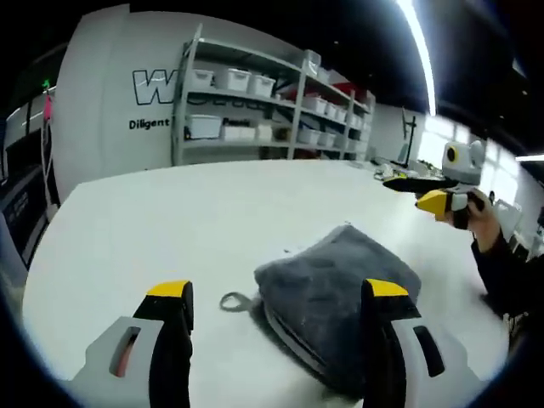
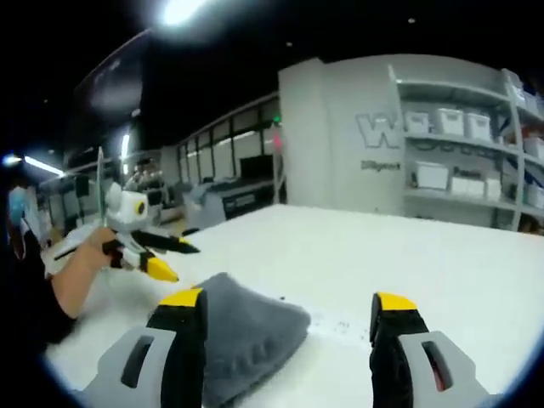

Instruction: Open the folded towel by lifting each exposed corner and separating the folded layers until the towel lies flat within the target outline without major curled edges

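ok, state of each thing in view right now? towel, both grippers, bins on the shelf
towel: still folded, lying on the table, not gripped
hanging loop: flat on the table at the towel's edge
left gripper: open, held above the table, fingers either side of the towel's near edge
right gripper: open, empty
bins: sitting on the shelf

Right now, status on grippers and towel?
Left hand-held gripper open, right hand-held gripper open, both above the table. Grey towel still folded, untouched, hanging loop sticking out. Nothing in the way.
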